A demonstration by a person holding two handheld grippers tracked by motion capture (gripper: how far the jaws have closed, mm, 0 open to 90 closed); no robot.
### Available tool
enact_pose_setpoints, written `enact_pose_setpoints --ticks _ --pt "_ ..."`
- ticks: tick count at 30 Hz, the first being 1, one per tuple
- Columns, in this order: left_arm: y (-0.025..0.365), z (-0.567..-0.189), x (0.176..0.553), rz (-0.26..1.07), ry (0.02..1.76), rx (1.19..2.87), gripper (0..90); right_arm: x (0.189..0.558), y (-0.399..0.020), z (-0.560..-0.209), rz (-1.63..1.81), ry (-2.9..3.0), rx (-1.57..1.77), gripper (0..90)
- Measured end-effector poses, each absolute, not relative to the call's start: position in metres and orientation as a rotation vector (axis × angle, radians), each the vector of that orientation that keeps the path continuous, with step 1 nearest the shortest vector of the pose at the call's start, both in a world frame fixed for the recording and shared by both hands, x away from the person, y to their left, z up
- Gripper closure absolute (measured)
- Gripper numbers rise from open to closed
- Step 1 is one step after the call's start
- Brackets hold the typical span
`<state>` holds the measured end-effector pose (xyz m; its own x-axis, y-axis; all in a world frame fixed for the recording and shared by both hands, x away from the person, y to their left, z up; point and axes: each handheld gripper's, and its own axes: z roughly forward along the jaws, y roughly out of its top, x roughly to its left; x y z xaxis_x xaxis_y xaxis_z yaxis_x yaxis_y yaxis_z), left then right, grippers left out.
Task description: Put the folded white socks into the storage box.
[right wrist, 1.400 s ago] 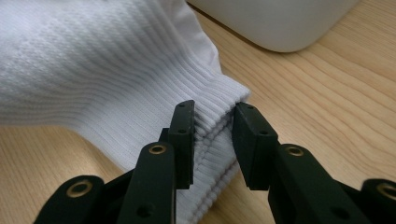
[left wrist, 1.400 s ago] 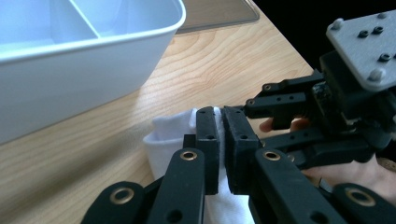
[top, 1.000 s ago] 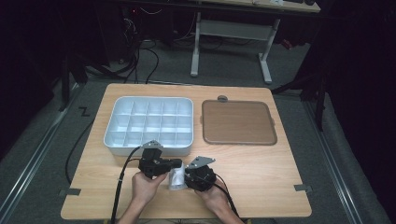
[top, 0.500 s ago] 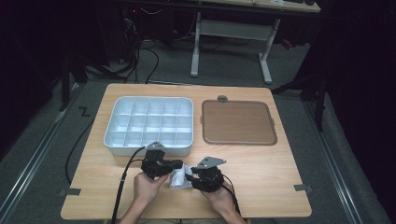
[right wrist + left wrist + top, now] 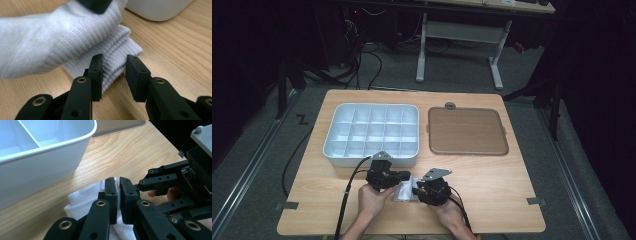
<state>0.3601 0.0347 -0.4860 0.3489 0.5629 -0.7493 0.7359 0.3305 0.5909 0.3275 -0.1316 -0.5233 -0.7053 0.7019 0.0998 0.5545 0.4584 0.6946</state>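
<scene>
On the table, empty white compartment tray (image 5: 371, 134); ribbed white sock (image 5: 75, 40), folded, pinched by left gripper (image 5: 117, 192); right gripper (image 5: 113, 75) closing, jaws astride its cuff.

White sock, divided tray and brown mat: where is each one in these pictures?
white sock (image 5: 50, 42): right gripper view, on its ribbed knit.
divided tray (image 5: 332, 145): high view, on its left rim.
brown mat (image 5: 466, 131): high view, on its flat middle.

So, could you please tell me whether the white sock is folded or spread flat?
Folded: the sock lies doubled, its ribbed layers stacked beside the right gripper.
</scene>
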Motion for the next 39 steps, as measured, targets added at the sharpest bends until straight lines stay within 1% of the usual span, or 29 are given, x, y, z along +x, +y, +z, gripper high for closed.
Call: enact_pose_setpoints --ticks 19,25,39 --pt "0.022 -0.505 0.365 -0.122 1.310 1.393 85.6 0.329 -0.131 -0.524 1.069 2.510 1.086 67.8" --pt "0.026 -0.513 0.367 -0.119 1.314 1.372 85.8 0.330 -0.130 -0.526 1.072 2.506 1.067 67.7" --pt "0.031 -0.518 0.374 -0.056 1.287 1.395 86.0 0.337 -0.126 -0.529 1.108 2.496 1.082 67.4"
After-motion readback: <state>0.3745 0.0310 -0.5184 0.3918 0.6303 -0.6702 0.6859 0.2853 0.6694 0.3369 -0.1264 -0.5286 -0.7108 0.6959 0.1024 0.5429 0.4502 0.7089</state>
